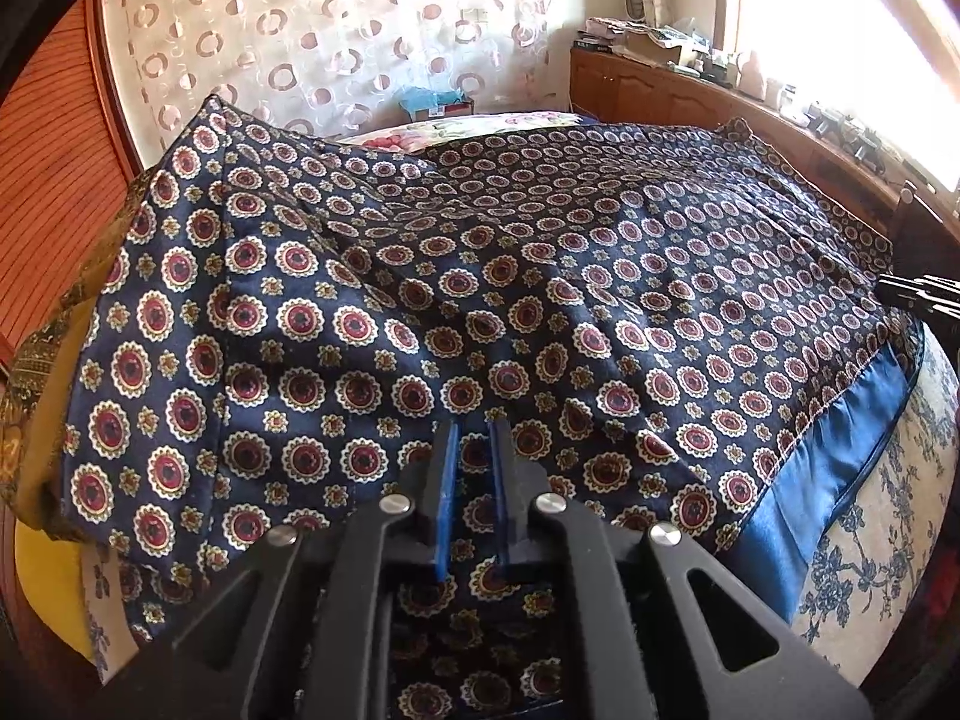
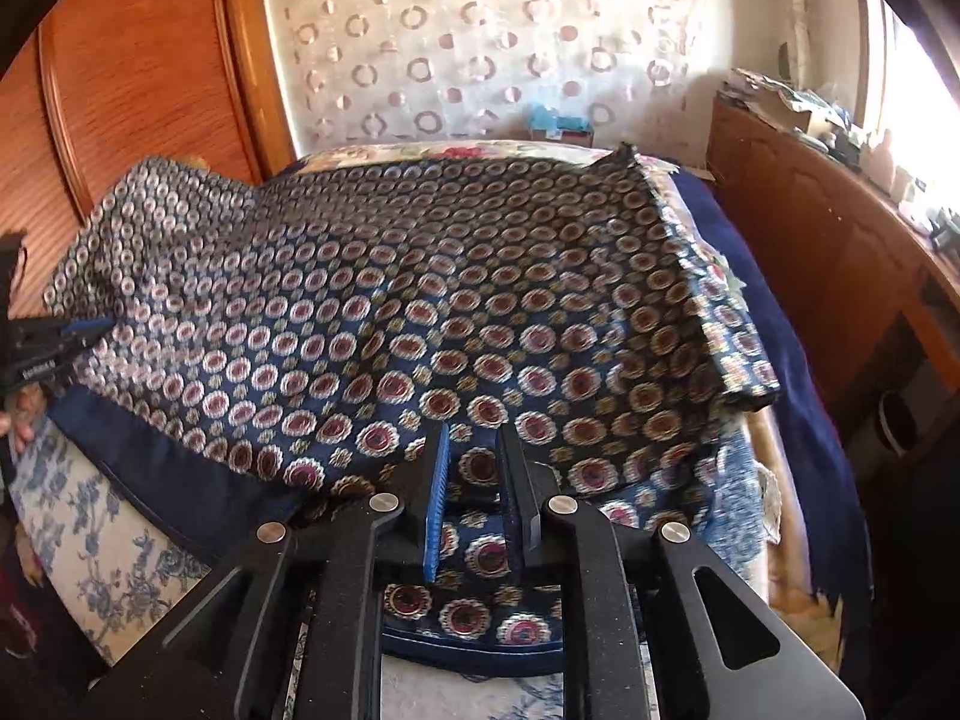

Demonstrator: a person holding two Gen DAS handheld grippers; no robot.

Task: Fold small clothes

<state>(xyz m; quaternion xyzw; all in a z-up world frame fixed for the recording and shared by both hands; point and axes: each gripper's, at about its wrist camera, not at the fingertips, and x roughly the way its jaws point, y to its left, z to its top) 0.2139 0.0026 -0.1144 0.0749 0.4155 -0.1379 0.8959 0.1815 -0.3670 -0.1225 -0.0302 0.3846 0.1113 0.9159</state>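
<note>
A navy garment (image 1: 480, 312) printed with red and white medallions lies spread over the bed, its plain blue band (image 1: 822, 468) along the near right edge. It also fills the right wrist view (image 2: 420, 312). My left gripper (image 1: 474, 429) hovers over the near part of the cloth, its blue-padded fingers a narrow gap apart with nothing between them. My right gripper (image 2: 477, 435) stands the same way over the cloth's near edge, slightly open and empty. The left gripper also shows at the left edge of the right wrist view (image 2: 78, 330).
The bed has a white sheet with blue flowers (image 1: 870, 552). A yellow and olive cloth (image 1: 42, 420) lies at the left. A wooden cabinet (image 2: 828, 252) with clutter runs along the right, a wooden wardrobe (image 2: 132, 78) at the left, a patterned curtain (image 1: 336, 42) behind.
</note>
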